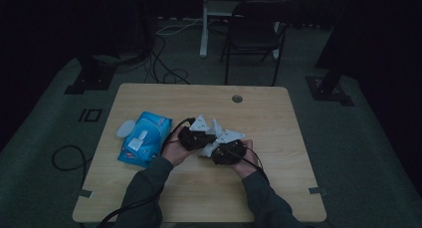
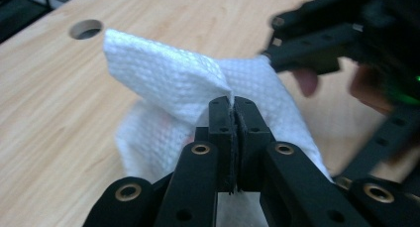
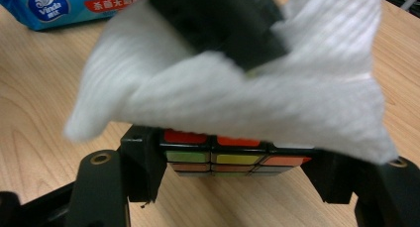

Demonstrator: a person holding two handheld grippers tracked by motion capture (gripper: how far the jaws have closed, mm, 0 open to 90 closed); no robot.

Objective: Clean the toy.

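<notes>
Left gripper [image 2: 232, 105] pinches the white wipe [image 2: 168, 83] draped over the puzzle cube [image 3: 233, 155] clamped by right gripper [image 3: 237, 160]; wipes pack [image 1: 145, 138] at nine o'clock.

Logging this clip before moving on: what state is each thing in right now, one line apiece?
Left gripper: shut on the wipe.
Right gripper: shut on the cube, jaws on its two sides.
Wipe: unfolded, crumpled, draped over the cube.
Cube: scrambled, partly covered by the wipe.
Wipe pack: lying flat on the table, flap lifted.
Chair: upright, behind the table.
</notes>
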